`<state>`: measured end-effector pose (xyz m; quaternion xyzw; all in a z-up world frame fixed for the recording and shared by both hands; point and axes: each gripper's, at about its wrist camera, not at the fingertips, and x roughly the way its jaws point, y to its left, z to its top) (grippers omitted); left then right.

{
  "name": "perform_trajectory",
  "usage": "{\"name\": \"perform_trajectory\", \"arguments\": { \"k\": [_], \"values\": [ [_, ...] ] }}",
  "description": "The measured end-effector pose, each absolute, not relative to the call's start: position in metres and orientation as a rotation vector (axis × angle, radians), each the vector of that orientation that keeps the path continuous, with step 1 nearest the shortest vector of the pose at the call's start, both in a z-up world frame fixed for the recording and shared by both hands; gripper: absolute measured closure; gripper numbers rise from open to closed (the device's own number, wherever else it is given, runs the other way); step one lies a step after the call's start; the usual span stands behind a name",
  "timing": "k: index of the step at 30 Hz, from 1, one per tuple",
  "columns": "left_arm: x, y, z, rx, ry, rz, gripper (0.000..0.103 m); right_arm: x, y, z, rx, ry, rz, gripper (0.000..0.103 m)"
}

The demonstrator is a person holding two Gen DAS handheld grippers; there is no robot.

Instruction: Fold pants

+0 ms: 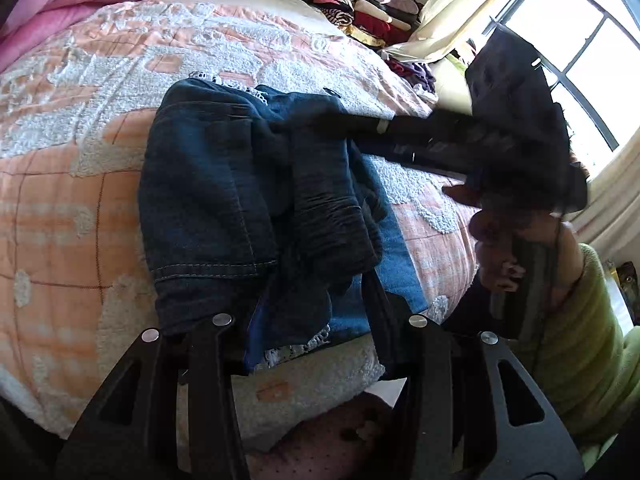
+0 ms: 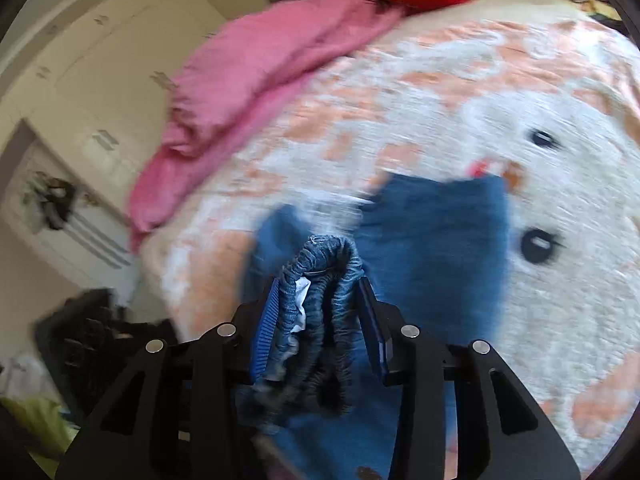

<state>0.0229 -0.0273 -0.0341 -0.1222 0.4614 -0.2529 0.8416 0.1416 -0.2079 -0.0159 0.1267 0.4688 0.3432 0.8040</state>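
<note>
Pants location: dark jeans (image 1: 224,200) bunched on the bedspread (image 1: 72,208) near the bed's front edge, partly doubled over, one hem (image 1: 208,270) with pale stitching lying toward the camera.
Right claw (image 2: 316,312): clenched on a gathered, wrinkled wad of denim (image 2: 320,276), blue ribbed pads (image 2: 266,320) pressing it from both sides, white lining showing in the bunch.
Left claw (image 1: 316,320): denim hanging down between its fingers; pads hidden by cloth, so grasp or release cannot be told.
Right view quality: heavily smeared, detail of the jeans beyond the wad unreadable.
Risk, uneven grip: wad held as a thick roll rather than a flat edge; layers likely to slip out one by one under a pull, leaving a crooked fold.
Risk, left side: if only draped and not pinched, cloth may slide free on a lift, dropping that corner and twisting the legs.
Risk, bed edge: pile sits close to the front edge; a tug toward the person could drag part of it off the bed.
Risk, snagging: tufted bedspread is rough; dragging denim across it may pull the cover up into folds and spoil the lay.
Risk, crowding: right claw seen from the left view (image 1: 360,128) reaches across the same pile; two claws working near each other could catch the same layer and fight over it.
Nearby clutter: pink blanket (image 2: 256,64) and stacked clothes (image 1: 360,8) well apart from the jeans, little threat.
</note>
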Motion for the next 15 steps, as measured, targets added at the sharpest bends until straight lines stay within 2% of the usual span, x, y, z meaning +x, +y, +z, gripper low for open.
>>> {"name": "perform_trajectory", "arguments": {
  "k": [2,6,9,10,12,15],
  "values": [
    [0.022,-0.031,-0.035,-0.248,0.974,-0.538,0.067,0.143,-0.216,-0.024,0.25,1.023,0.677,0.064],
    [0.021,-0.03,-0.032,-0.252,0.975,-0.54,0.065,0.133,-0.223,-0.021,0.197,0.992,0.633,0.055],
    [0.02,-0.031,-0.025,-0.244,0.961,-0.546,0.051,0.124,-0.226,-0.006,0.186,0.942,0.638,0.051],
    [0.019,-0.029,-0.021,-0.239,0.951,-0.543,0.049,0.12,-0.227,0.001,0.182,0.916,0.641,0.047],
    [0.017,-0.025,-0.012,-0.23,0.926,-0.535,0.045,0.112,-0.232,0.015,0.169,0.866,0.649,0.034],
    [0.016,-0.013,0.005,-0.218,0.872,-0.481,0.03,0.095,-0.241,0.032,0.143,0.799,0.659,0.025]
  ]
}}
